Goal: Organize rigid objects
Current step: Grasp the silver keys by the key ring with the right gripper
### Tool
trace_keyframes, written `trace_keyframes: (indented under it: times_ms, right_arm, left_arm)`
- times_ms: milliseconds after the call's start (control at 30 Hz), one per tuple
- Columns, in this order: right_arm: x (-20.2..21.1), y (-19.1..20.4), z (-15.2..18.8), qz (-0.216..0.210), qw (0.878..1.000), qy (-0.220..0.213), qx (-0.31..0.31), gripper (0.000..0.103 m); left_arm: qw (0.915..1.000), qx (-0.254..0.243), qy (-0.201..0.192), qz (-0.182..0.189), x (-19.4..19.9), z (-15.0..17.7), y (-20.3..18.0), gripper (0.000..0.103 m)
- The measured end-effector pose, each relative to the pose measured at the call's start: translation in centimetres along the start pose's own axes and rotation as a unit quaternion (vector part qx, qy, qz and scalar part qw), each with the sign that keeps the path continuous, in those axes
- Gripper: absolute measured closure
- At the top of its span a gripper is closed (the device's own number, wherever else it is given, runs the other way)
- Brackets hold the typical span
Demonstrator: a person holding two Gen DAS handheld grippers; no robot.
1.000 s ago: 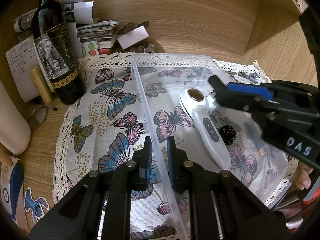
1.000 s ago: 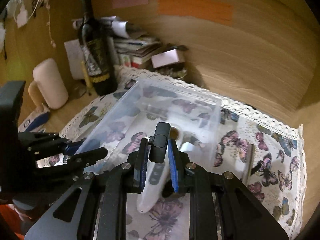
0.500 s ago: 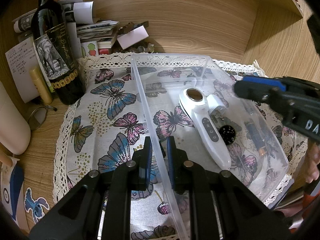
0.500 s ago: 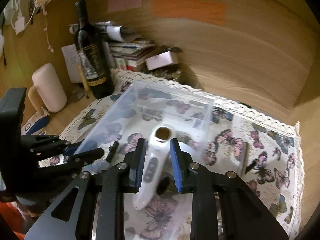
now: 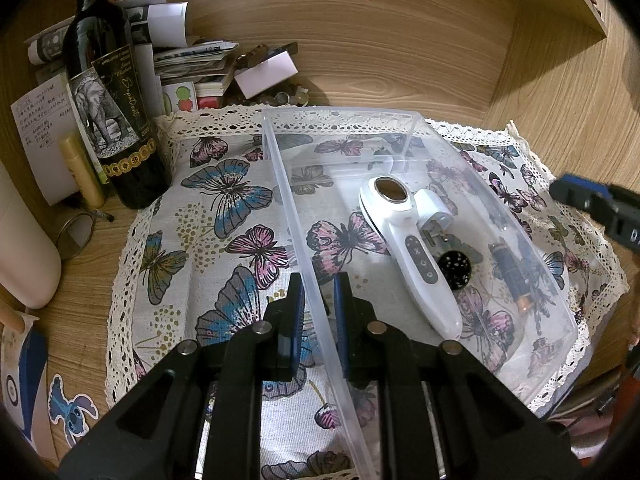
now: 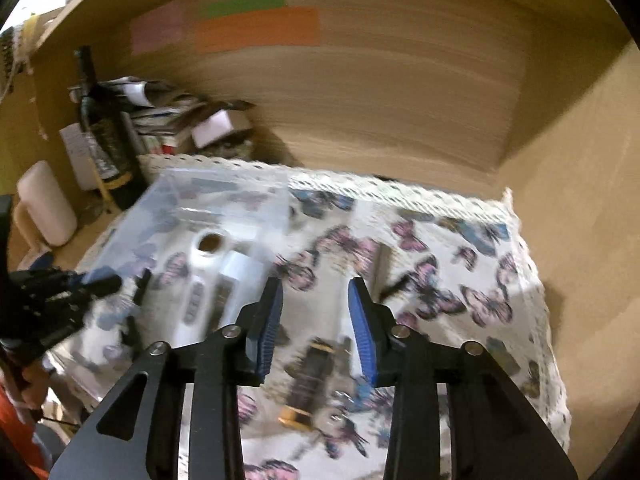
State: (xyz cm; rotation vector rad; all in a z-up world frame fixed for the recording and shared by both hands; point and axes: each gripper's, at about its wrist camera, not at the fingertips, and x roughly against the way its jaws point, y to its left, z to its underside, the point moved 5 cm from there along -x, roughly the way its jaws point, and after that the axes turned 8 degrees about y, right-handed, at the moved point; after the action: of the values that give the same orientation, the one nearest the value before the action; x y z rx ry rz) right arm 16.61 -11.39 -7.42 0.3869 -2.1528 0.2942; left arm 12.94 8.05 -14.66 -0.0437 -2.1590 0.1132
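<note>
A clear plastic bin (image 5: 416, 128) stands on a butterfly cloth. Inside lie a white handheld device (image 5: 412, 248), a white plug adapter (image 5: 434, 208), a black die (image 5: 454, 268) and a dark battery (image 5: 510, 276). My left gripper (image 5: 319, 300) is shut on the bin's left wall (image 5: 296, 224). My right gripper (image 6: 316, 320) is open and empty, above the bin's right side; it shows at the right edge of the left wrist view (image 5: 592, 204). The right wrist view is blurred; the bin (image 6: 240, 184), the device (image 6: 200, 276) and the battery (image 6: 308, 380) show there.
A wine bottle (image 5: 108, 92), papers and books (image 5: 192, 60) and a pile of small items (image 5: 280, 96) stand at the back left. A cream cylinder (image 5: 24, 256) stands at the left. Wooden walls close the back and right. A dark object (image 6: 396, 284) lies on the cloth right of the bin.
My right gripper let go of a small black piece over the bin, opened wide and moved right and back. My left gripper kept its hold on the bin wall.
</note>
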Motion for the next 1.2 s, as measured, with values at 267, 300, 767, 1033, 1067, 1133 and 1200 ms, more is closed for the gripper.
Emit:
trace_keyframes:
  times_ms: [267,300,767,1033,1067,1133,1200]
  right_arm:
    - [-2.8,-2.4,3.6,0.015,0.998,0.054,-0.029,0.066]
    - [-3.3,-2.6,4.2,0.017,0.997,0.064,-0.031,0.066]
    - [-6.6,-2.1,7.0,0.012,0.993,0.112,-0.029,0.062]
    - [-6.4,-2.3,6.4,0.02,0.995,0.087,-0.032,0.081]
    - [-6.1,-2.4,6.2,0.022,0.996,0.08,-0.035,0.081]
    - [-5.2,-2.6,5.5,0.02,0.997,0.063,-0.043,0.081]
    - [-4.5,-2.8,4.9,0.02,0.997,0.05,-0.047,0.081]
  left_arm:
    - [1.0,0.0,0.0,0.0,0.0,0.0,0.0,0.089]
    - [1.0,0.0,0.0,0.0,0.0,0.0,0.0,0.089]
    - [1.0,0.0,0.0,0.0,0.0,0.0,0.0,0.089]
    - [1.0,0.0,0.0,0.001,0.0,0.0,0.0,0.089]
    - [1.0,0.0,0.0,0.001,0.0,0.0,0.0,0.089]
    - [1.0,0.0,0.0,0.001,0.0,0.0,0.0,0.089]
    - [1.0,0.0,0.0,0.001,0.0,0.0,0.0,0.089]
